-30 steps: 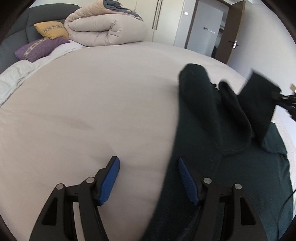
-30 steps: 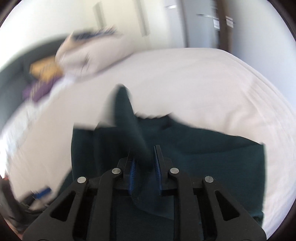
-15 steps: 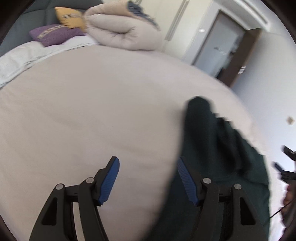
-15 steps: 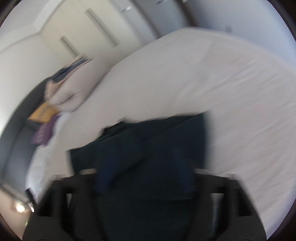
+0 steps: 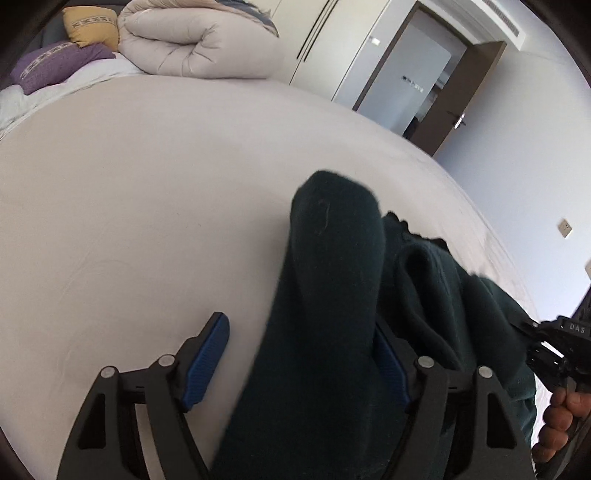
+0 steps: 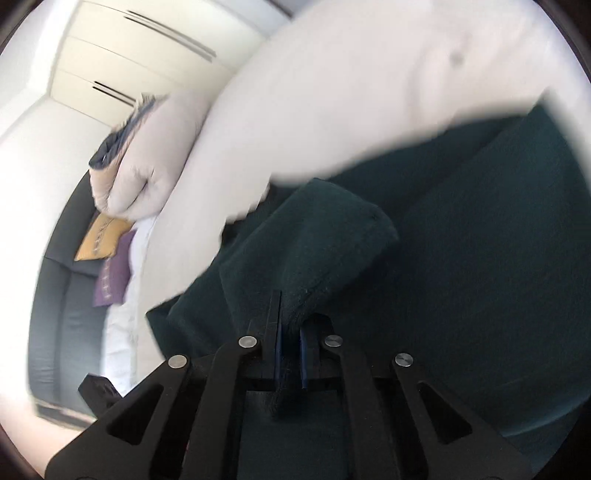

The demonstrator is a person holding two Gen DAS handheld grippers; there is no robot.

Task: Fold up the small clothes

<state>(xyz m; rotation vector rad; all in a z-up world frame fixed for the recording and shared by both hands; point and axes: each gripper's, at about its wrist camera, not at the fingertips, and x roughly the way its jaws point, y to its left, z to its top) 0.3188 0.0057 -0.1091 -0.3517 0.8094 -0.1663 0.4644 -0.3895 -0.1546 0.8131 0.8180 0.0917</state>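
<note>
A dark green garment (image 5: 436, 295) lies rumpled on the pale bed sheet (image 5: 147, 206). One long sleeve (image 5: 332, 258) runs up between the fingers of my left gripper (image 5: 299, 354). Those jaws are opening; the left pad (image 5: 210, 354) stands clear of the cloth and the sleeve half hides the right pad. My right gripper (image 6: 291, 339) is shut on a thick fold of the garment (image 6: 314, 240), with cloth pinched between its blue pads. The right gripper (image 5: 546, 343) and the hand (image 5: 561, 417) holding it also show at the left wrist view's right edge.
A rolled beige duvet (image 5: 199, 44), a yellow pillow (image 5: 92, 22) and a purple pillow (image 5: 59, 66) sit at the head of the bed. White wardrobe doors (image 5: 325, 44) and an open brown door (image 5: 469, 92) stand beyond the bed's far edge.
My left gripper slid over to the garment, and the sleeve now lies between its fingers. My right gripper let go of the raised sleeve, opened wide, rolled and closed on a fold lower down.
</note>
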